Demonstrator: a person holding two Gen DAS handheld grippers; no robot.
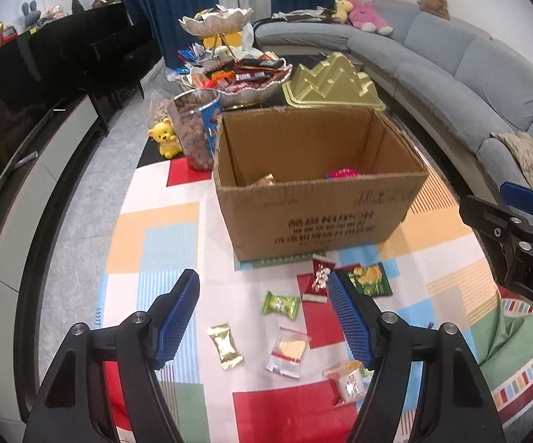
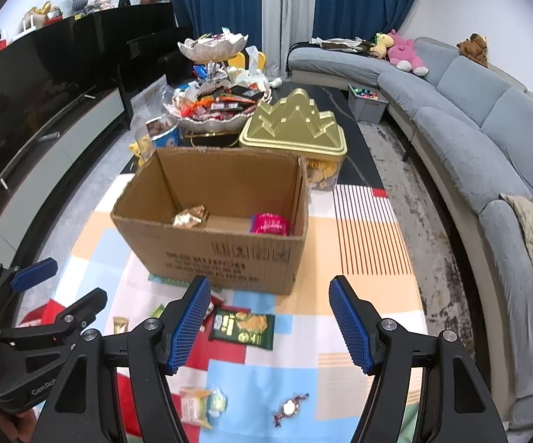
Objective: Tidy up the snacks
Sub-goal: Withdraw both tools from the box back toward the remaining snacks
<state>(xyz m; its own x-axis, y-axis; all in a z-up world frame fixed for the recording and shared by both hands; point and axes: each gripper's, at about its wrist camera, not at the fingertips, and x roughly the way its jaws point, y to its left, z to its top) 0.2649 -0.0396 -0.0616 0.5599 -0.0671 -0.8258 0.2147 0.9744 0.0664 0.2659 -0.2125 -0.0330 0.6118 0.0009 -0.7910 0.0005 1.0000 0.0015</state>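
An open cardboard box (image 1: 318, 217) (image 2: 222, 254) stands on the patterned tablecloth, with a gold packet (image 2: 191, 217) and a pink pack (image 2: 269, 223) inside. My left gripper (image 1: 262, 288) hangs open above loose snacks: a green candy (image 1: 280, 304), a gold packet (image 1: 225, 345), a clear packet (image 1: 288, 350) and a red packet (image 1: 316, 280). To its right my right gripper (image 2: 268, 288) is open too, above a green chip bag (image 2: 244, 326) (image 1: 371, 278) and a twisted candy (image 2: 290, 408). Neither gripper has anything between its fingers.
Behind the box are a tiered dish of snacks (image 1: 229, 74) (image 2: 215, 110), a gold mountain-shaped tin (image 1: 331, 81) (image 2: 292, 125), a jar of brown balls (image 1: 194, 129) and a yellow bear (image 1: 165, 136). A grey sofa (image 2: 469, 110) curves along the right, a black TV cabinet (image 2: 63, 74) along the left.
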